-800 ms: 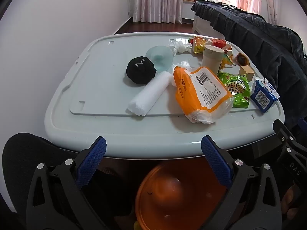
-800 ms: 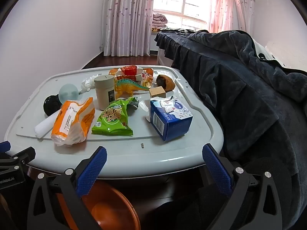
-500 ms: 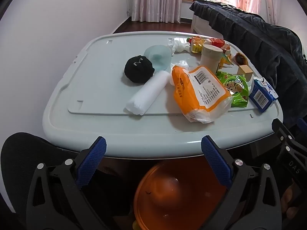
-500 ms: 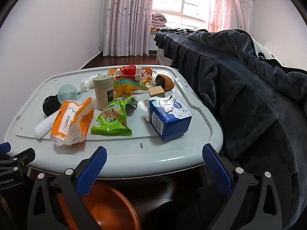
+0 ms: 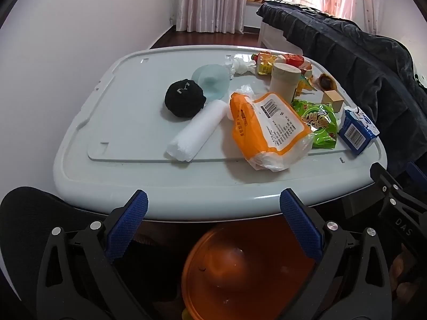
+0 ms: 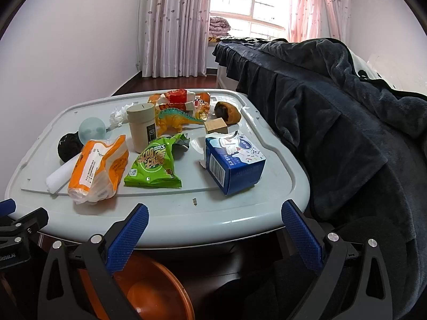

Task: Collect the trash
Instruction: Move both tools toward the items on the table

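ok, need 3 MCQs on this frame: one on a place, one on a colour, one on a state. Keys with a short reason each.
1. Where is the orange basin?
A. on the table top
B. below the table's near edge
C. on the bed

2. What colour is the snack bag beside the milk carton?
A. green
B. red
C. purple

3. How do the left tongs and right tongs stand?
A. both shut on trash
B. left shut on the foam roll
C. both open, holding nothing

Answers:
1. B, the basin shows under the table rim in both views.
2. A, the green bag lies just left of the blue carton.
3. C, each pair of blue fingertips stands wide apart, short of the table.
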`<state>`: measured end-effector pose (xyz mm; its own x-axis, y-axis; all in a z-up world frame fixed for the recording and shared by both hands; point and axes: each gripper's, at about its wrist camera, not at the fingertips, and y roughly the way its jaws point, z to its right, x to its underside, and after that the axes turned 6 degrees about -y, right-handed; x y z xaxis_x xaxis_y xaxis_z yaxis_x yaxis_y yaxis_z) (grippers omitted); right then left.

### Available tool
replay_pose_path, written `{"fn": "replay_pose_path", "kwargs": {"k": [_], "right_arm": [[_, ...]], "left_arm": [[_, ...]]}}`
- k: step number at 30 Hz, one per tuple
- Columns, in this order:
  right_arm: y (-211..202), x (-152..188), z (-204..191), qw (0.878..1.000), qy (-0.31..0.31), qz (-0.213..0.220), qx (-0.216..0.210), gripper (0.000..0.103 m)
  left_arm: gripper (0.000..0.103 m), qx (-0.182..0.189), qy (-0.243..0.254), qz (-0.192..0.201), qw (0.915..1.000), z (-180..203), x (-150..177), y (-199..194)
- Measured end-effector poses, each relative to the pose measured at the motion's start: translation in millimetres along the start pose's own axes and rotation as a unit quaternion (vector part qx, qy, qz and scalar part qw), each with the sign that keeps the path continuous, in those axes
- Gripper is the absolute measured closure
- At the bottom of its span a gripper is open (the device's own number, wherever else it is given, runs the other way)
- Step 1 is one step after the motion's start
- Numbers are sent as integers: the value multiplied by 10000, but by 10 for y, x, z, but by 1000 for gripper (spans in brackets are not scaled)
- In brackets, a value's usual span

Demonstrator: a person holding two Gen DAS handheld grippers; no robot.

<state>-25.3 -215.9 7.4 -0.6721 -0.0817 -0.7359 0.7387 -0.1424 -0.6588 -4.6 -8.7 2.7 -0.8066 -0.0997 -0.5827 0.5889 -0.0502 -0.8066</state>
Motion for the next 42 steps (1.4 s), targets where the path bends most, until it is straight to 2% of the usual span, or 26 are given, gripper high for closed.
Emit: {"fn": "replay_pose_path", "kwargs": {"k": [13,22,31,42], "right_arm": [[40,-72,-7,10000,-43,-1,20,5],[50,-91,-1,10000,-20,-12,-9,5],[79,-155,-1,10000,-41,-21,-64,5],[189,-349,33,9998,-51,-72,-153,5]], "left_arm": [[6,150,73,-15,9999,0,0,-1],[6,39,88,189,9998,22,-4,-71],[6,8,76,234,9997,9,-37,-92],[6,105,133,249,9995,114,-313,-124]]}}
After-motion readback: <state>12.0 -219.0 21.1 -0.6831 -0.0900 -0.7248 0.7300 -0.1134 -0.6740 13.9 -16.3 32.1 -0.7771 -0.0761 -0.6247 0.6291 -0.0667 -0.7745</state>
